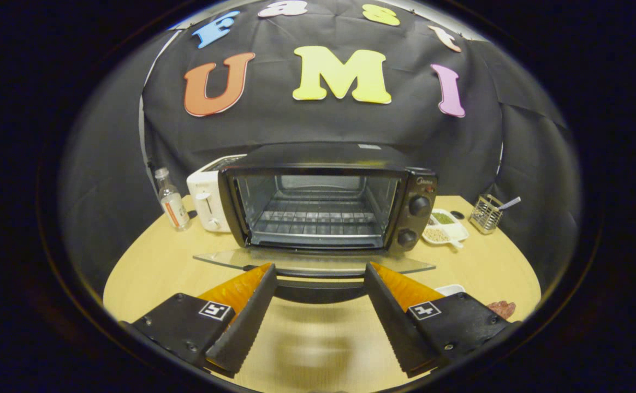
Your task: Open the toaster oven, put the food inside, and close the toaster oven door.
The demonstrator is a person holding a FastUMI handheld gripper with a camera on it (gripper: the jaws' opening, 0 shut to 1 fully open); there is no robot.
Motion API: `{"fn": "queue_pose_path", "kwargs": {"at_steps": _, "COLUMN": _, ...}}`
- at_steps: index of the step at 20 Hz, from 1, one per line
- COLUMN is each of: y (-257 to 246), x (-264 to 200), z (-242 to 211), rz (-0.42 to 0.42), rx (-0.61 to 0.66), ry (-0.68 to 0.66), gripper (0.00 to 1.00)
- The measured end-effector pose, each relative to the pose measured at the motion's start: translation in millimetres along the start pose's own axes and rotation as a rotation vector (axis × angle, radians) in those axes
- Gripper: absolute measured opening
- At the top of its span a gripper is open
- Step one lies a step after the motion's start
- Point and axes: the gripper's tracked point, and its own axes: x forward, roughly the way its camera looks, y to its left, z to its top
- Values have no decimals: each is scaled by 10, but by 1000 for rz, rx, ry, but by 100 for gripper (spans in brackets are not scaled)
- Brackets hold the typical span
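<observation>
I see the toaster oven [328,204] at centre frame on the worktop [148,267], its glass door [312,261] folded flat. My tongs [318,278] gape empty; the food [502,309], lower right, looks soft, so I'd pinch gently.

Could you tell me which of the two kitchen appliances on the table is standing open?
The black toaster oven, its glass door folded down toward the open tongs; the white toaster beside it isn't.
</observation>
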Motion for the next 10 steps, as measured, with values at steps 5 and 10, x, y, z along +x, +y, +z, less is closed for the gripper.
{"fn": "queue_pose_path", "kwargs": {"at_steps": 5, "y": -5, "x": -11, "z": -416, "rz": -8, "rx": -22, "ry": 81, "gripper": 100}}
{"fn": "queue_pose_path", "kwargs": {"at_steps": 10, "y": -25, "x": 89, "z": -817, "rz": -1, "rx": -3, "ry": 176, "gripper": 100}}
